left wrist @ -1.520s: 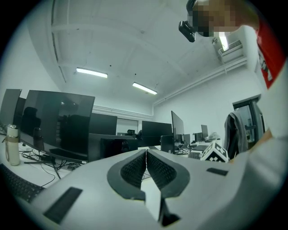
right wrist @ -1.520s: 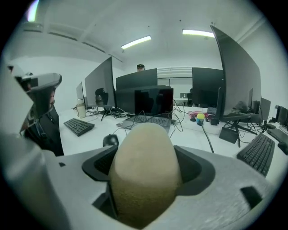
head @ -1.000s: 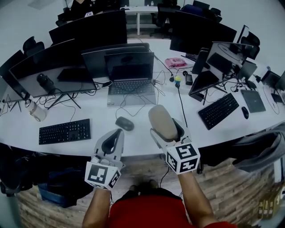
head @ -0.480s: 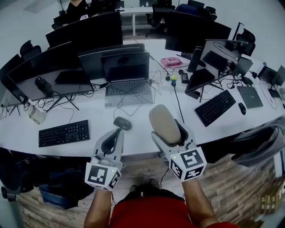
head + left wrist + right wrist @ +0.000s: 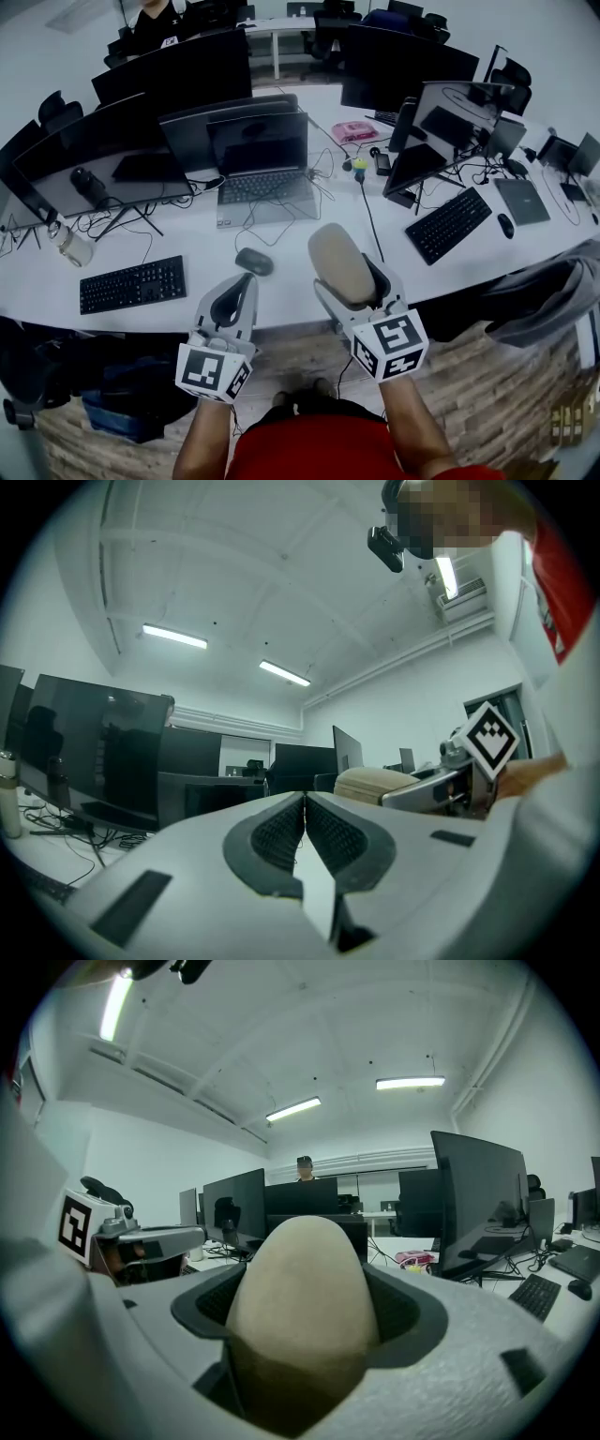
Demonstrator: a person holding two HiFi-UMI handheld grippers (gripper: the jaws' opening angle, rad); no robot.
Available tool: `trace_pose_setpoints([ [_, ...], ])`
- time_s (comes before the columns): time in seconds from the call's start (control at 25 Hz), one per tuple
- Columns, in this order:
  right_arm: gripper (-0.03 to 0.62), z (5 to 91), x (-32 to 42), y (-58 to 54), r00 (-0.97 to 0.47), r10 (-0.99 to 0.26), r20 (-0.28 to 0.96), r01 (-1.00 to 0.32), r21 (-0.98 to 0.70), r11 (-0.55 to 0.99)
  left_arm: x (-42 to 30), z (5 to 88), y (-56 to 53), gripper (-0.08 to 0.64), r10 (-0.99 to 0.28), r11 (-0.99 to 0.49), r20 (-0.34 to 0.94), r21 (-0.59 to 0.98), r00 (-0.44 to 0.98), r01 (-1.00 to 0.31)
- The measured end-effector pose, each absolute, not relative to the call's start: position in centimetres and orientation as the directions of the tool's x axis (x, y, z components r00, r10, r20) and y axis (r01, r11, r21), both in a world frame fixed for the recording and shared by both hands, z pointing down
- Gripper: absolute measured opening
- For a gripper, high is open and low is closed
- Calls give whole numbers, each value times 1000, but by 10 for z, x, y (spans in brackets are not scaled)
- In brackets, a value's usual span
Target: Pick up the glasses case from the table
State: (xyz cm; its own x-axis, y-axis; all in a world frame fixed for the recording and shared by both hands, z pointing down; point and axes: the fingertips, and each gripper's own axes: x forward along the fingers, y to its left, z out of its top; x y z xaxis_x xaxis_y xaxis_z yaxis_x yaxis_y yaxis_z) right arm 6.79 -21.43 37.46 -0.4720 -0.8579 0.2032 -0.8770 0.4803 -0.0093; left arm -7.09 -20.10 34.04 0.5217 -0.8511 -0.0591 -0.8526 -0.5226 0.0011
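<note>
The beige oval glasses case [image 5: 337,261] is held in the air above the front edge of the white table [image 5: 281,300]. My right gripper [image 5: 351,278] is shut on it, one jaw on each side. In the right gripper view the case [image 5: 302,1297] fills the gap of that gripper [image 5: 306,1290] and sticks out past the tips. To its left, over the table edge, my left gripper [image 5: 241,286] is shut with nothing in it. Its pads [image 5: 281,832] meet in the left gripper view, where the case [image 5: 373,782] shows at the right.
A black mouse [image 5: 253,261] and a black keyboard [image 5: 132,283] lie near the front edge. Behind them stand a laptop [image 5: 258,169], several monitors [image 5: 89,150] and loose cables. A second keyboard [image 5: 452,223] lies at the right. A person [image 5: 155,19] sits at the far desks.
My right gripper has risen slightly with the glasses case still in its jaws. The left gripper has stayed where it was, shut.
</note>
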Motion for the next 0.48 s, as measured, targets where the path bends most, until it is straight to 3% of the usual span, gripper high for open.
trace_pose_setpoints([
  [0.48, 383, 375, 72, -210, -461, -864, 201, -884, -21, 467, -68, 340, -198, 11, -848, -528, -60, 5, 527, -849],
])
